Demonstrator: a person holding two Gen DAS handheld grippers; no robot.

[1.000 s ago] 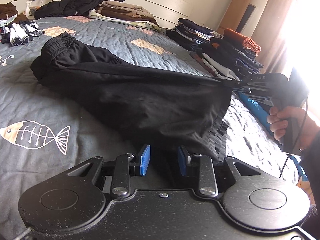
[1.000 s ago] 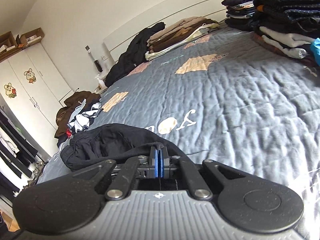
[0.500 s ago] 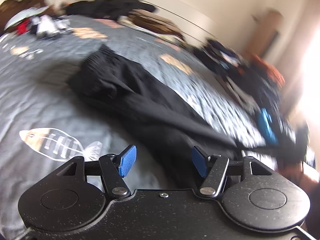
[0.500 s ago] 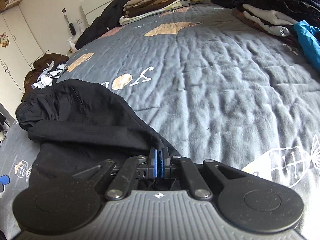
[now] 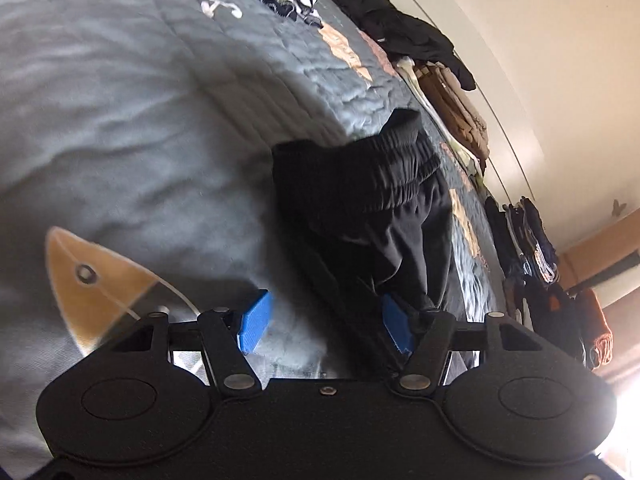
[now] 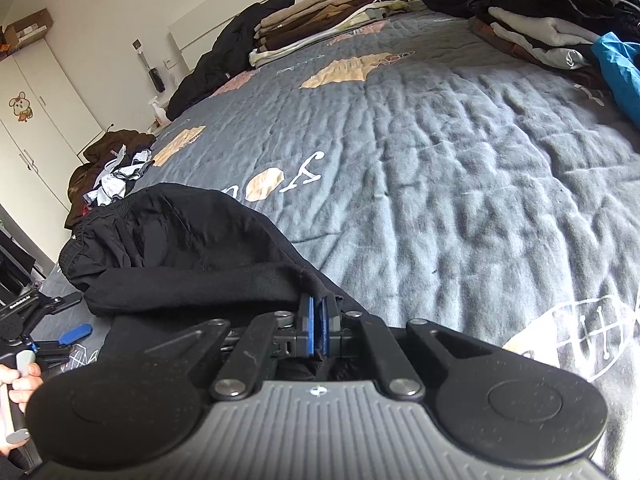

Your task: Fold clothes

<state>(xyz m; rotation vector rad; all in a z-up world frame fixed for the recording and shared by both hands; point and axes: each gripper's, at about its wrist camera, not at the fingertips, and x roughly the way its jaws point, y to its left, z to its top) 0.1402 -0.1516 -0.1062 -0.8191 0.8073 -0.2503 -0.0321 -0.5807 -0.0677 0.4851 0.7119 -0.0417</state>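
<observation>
R tool clamped on trousers

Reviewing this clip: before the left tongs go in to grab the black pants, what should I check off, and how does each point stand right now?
1. Right tongs pinching the hem of the black pants: ok, blue pads closed on fabric.
2. Left tongs open enough to take cloth: ok, pads wide apart.
3. Pants edge between the left pads: cannot tell; dark fabric lies near the inner pad, and the view is blurred.
4. Waistband flat: not ok, bunched and creased.
5. Free quilt to lay the fold on: ok, bare stretch beside the pants.
6. Folded stacks clear of the work: ok, at the far edge of the bed.
</observation>
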